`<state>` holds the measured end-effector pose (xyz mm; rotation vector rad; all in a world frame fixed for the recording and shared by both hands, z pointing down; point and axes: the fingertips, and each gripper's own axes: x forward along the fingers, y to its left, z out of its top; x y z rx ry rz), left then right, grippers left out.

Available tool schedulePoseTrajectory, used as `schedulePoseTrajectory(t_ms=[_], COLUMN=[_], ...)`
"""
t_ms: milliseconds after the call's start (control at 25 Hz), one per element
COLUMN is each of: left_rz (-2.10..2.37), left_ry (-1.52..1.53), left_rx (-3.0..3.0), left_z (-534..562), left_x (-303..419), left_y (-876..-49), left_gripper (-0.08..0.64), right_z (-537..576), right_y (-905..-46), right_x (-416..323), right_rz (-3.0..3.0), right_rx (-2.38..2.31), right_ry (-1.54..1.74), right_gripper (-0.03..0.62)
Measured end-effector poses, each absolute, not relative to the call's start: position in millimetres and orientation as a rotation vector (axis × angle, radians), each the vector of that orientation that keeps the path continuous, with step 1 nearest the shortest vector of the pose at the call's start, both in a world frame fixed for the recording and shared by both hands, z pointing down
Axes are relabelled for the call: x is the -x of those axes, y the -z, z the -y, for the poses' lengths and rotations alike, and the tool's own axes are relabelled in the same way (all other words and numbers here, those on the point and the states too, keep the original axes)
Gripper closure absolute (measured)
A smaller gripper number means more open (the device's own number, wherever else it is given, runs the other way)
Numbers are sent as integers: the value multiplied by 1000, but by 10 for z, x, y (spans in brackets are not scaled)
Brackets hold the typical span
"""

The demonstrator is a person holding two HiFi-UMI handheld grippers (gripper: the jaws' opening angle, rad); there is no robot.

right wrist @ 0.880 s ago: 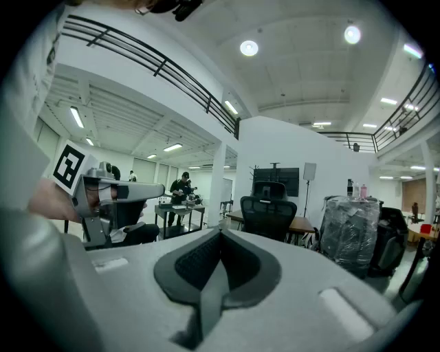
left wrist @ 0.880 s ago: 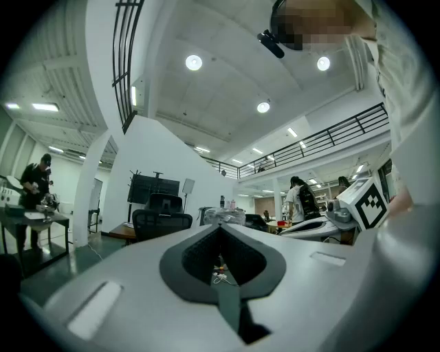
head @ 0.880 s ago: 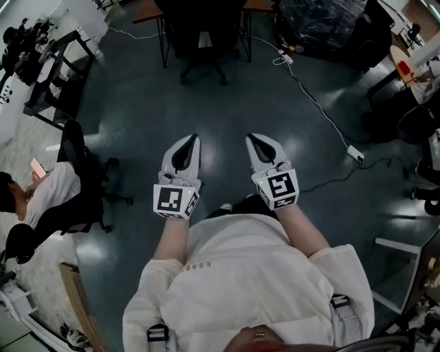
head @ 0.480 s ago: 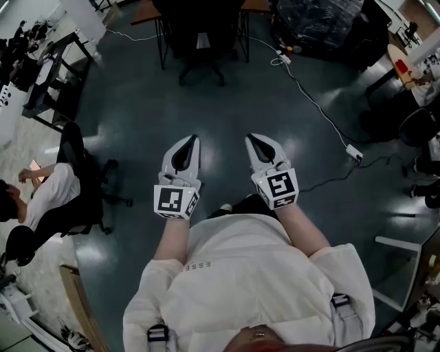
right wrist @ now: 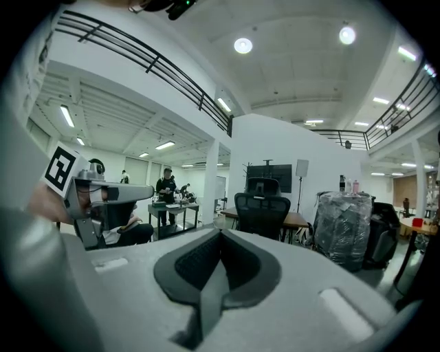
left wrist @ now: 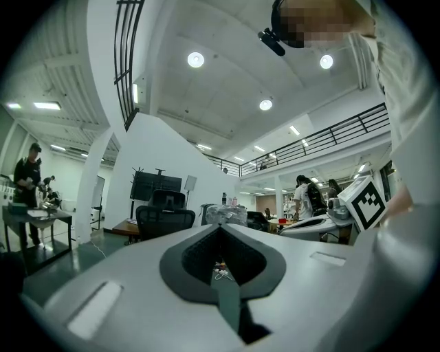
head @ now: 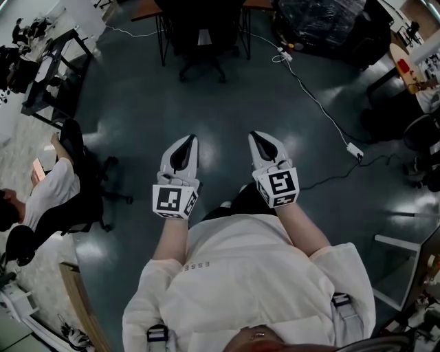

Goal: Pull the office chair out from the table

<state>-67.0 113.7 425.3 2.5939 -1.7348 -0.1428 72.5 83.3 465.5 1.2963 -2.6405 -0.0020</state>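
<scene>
A black office chair (head: 201,42) stands tucked under a brown table (head: 146,9) at the far end of the room, several steps away. The chair (left wrist: 163,216) also shows in the left gripper view, and the chair (right wrist: 262,208) and table (right wrist: 297,220) in the right gripper view. My left gripper (head: 190,139) and right gripper (head: 255,137) are held side by side in front of my chest, pointing toward the chair. Both are shut with nothing between their jaws and are far from the chair.
A white power cable with a socket strip (head: 355,152) runs across the dark floor at right. A person (head: 38,203) sits in a black chair at left beside a black desk (head: 48,75). A wrapped bundle (right wrist: 342,227) stands right of the table. A white frame (head: 405,268) is at lower right.
The view has slid slightly, bringing the chair and table a little closer. The seated person at left has raised an arm. Both grippers keep their pose.
</scene>
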Motion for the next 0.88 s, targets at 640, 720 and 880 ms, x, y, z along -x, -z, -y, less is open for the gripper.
schedulePoseTrajectory(t_ms=[640, 720, 880], left_rz=[1825, 1836, 1868], left_ry=[102, 100, 98], left_rx=[-2512, -2516, -2527], left_z=[348, 730, 1501], left_x=[1023, 1074, 1167], left_y=[-4404, -4360, -4212], left_gripper=[543, 543, 543], right_z=[766, 1195, 2025], right_y=[-4843, -4794, -4628], right_x=[-507, -482, -436], right_rz=[2666, 2671, 2693], right_rx=[-1258, -1272, -1275], right_ry=[-86, -76, -53], right_gripper=[601, 601, 601])
